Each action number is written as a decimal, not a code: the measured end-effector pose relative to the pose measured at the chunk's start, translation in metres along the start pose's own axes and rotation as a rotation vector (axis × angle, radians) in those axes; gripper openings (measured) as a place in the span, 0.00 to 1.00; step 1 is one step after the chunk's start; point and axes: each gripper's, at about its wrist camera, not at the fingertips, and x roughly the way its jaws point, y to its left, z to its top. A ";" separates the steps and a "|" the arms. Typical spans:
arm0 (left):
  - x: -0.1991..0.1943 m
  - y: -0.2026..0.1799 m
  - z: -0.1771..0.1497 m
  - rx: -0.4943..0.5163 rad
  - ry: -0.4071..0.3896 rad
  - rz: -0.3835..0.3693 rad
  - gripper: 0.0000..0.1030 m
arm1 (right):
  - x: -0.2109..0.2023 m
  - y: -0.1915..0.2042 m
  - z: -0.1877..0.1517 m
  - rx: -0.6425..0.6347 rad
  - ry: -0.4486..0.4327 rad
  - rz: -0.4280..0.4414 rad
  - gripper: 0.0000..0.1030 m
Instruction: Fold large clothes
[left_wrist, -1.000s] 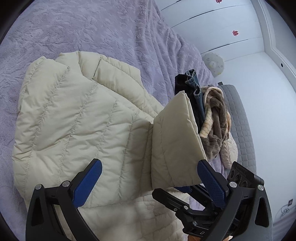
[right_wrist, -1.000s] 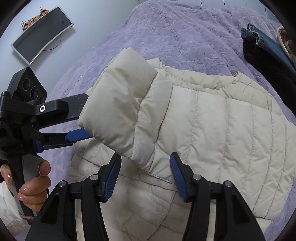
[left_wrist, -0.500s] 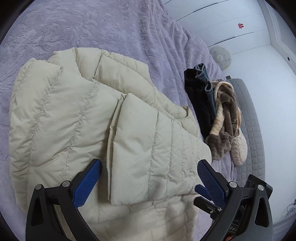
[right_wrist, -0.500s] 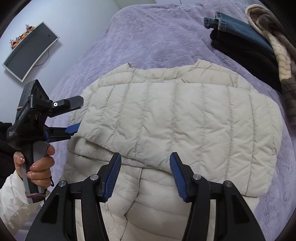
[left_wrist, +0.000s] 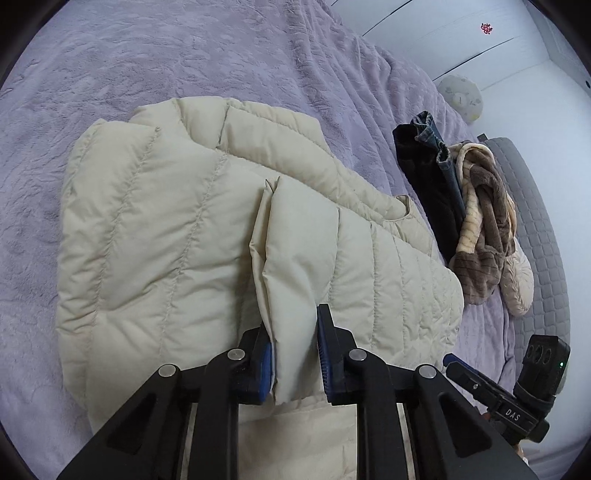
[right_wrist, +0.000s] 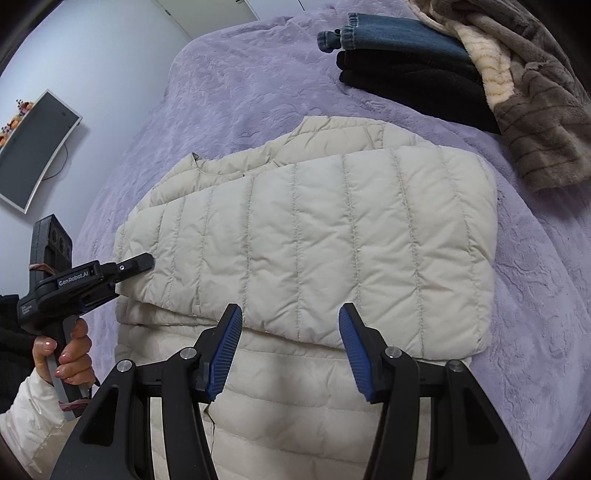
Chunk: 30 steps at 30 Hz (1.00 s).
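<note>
A cream quilted puffer jacket (left_wrist: 155, 236) lies on the purple bed, with a sleeve panel folded across its body (right_wrist: 314, 236). My left gripper (left_wrist: 294, 350) is shut on the near edge of that folded sleeve; it also shows in the right wrist view (right_wrist: 140, 264) at the sleeve's left corner. My right gripper (right_wrist: 290, 343) is open and empty, just above the sleeve's near edge. Part of it shows in the left wrist view (left_wrist: 465, 369) at the lower right.
The purple bedspread (left_wrist: 184, 55) surrounds the jacket. Folded dark trousers and jeans (right_wrist: 402, 70) and a brown and cream plush garment (right_wrist: 532, 92) lie at the far side. A grey quilted headboard (left_wrist: 535, 229) and a wall monitor (right_wrist: 33, 147) border the bed.
The sleeve was laid flat across the jacket. My right gripper let it go and stayed open. My left gripper, open before, has closed on the sleeve's near edge.
</note>
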 end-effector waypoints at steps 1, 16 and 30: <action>-0.001 0.002 -0.004 0.003 0.000 0.012 0.22 | 0.000 -0.002 -0.001 0.003 0.000 -0.002 0.57; -0.002 0.012 -0.031 0.016 0.008 0.083 0.12 | -0.005 -0.031 0.012 0.073 -0.056 -0.055 0.57; 0.004 0.014 -0.031 0.016 0.014 0.132 0.12 | -0.026 -0.118 0.046 0.350 -0.198 -0.147 0.55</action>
